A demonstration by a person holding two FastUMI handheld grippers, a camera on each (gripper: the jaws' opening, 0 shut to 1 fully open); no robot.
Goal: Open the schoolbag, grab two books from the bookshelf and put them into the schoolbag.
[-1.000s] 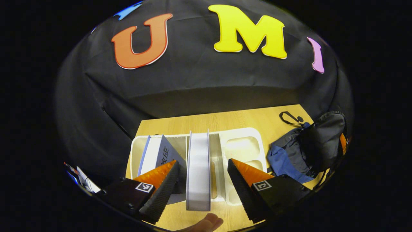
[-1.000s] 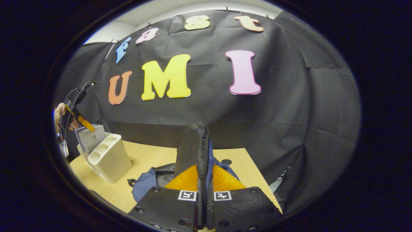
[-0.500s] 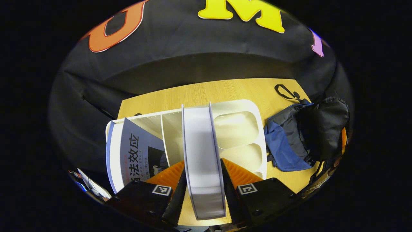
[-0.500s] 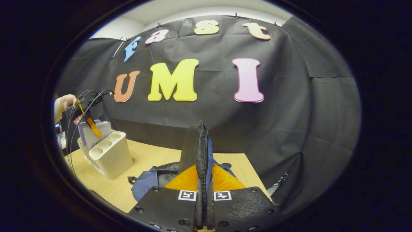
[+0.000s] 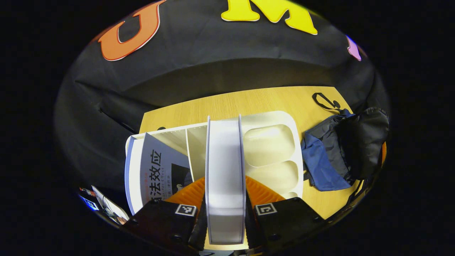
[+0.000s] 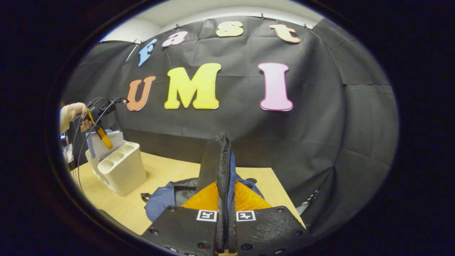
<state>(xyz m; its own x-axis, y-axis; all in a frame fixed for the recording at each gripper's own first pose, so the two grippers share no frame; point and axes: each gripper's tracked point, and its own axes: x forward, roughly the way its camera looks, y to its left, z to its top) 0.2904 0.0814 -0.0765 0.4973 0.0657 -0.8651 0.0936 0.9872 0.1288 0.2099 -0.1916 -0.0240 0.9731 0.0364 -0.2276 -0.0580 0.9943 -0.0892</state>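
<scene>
Gripping: my left gripper [image 5: 225, 209] has both fingers pressed on the white book [image 5: 225, 167] standing in the bookshelf [image 5: 270, 142].
Right gripper [image 6: 224, 227]: I have it clamped on the raised zipper edge of the schoolbag [image 6: 217, 167].
Second book [image 5: 156, 170]: leaning in the shelf's left slot.
Schoolbag position: on the table [image 5: 249, 101], right of the shelf.
</scene>
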